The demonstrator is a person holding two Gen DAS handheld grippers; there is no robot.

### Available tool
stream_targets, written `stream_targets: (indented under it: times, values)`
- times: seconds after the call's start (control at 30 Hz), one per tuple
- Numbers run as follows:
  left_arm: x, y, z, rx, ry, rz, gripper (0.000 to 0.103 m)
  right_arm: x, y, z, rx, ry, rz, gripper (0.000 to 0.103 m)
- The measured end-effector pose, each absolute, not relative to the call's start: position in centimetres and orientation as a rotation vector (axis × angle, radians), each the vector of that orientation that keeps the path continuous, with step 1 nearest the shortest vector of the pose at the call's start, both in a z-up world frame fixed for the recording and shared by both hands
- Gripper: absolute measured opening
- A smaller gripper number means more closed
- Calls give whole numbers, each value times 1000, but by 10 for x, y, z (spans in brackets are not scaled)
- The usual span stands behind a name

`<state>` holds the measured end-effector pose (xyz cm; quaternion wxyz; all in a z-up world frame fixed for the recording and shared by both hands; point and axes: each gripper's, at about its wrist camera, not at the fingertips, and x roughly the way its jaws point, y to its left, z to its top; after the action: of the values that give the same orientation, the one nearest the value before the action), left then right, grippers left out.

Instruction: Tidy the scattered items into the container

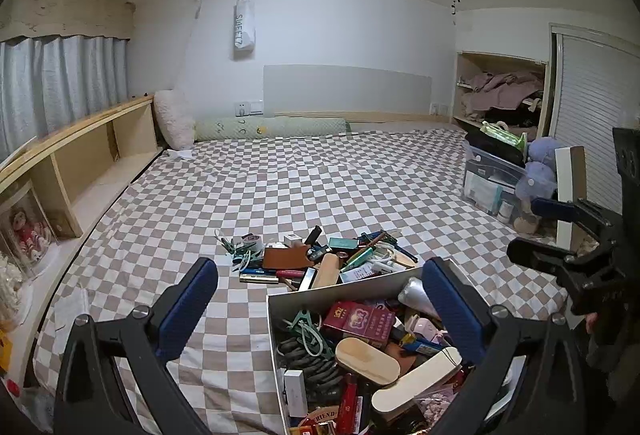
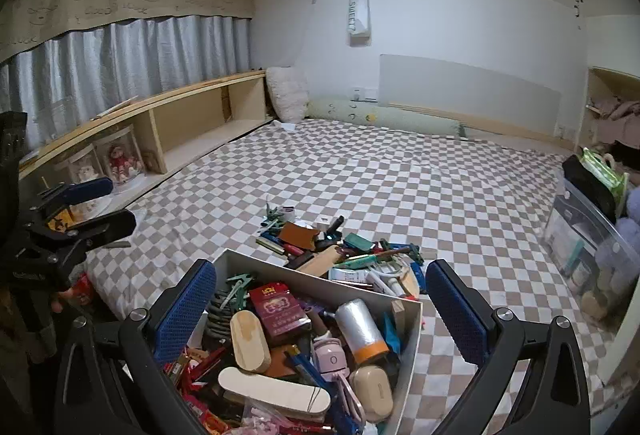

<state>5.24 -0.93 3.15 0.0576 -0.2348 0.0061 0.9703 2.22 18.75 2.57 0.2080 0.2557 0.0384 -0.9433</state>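
Observation:
A white box container [image 1: 340, 287] [image 2: 320, 281] sits on the checked bed, heaped with small things such as a red cigarette pack [image 1: 360, 319] [image 2: 280, 309] and a silver roll [image 2: 360, 327]. Just beyond its far wall lies a scattered pile [image 1: 320, 259] [image 2: 340, 247] of pens, clips, tape and a brown wallet [image 1: 286, 258] [image 2: 298, 233]. My left gripper [image 1: 320, 299] hovers open over the box's left corner, holding nothing. My right gripper [image 2: 320, 307] hangs open above the box, also holding nothing. Each gripper shows in the other's view, the right gripper [image 1: 540, 231] at the right edge and the left gripper [image 2: 100, 209] at the left edge.
A clear plastic storage box [image 1: 492, 179] [image 2: 580, 235] with a purple plush toy stands on the bed's right side. A low wooden shelf [image 1: 80, 163] [image 2: 180, 123] with a cased doll [image 1: 28, 231] [image 2: 120, 159] runs along the left. A pillow [image 1: 174, 119] and bolster lie at the head.

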Motion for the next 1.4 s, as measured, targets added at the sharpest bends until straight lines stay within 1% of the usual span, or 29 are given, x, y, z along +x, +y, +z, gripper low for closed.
stream_targets:
  times: [0.4, 0.53, 0.77, 1.2, 1.4]
  values:
    - [66, 3, 15, -778, 32, 2912, 103, 44, 190, 10, 707, 98, -2702, 103]
    - [70, 6, 9, -803, 36, 2908, 103, 46, 188, 1, 754, 118, -2710, 103]
    - [73, 12, -2, -854, 36, 2885, 103, 46, 195, -10, 813, 86, -2730, 103]
    - [70, 17, -17, -941, 46, 2856, 103, 54, 189, -19, 839, 149, -2747, 103]
    - [70, 18, -20, -961, 54, 2853, 103, 53, 191, -22, 855, 149, -2745, 103]
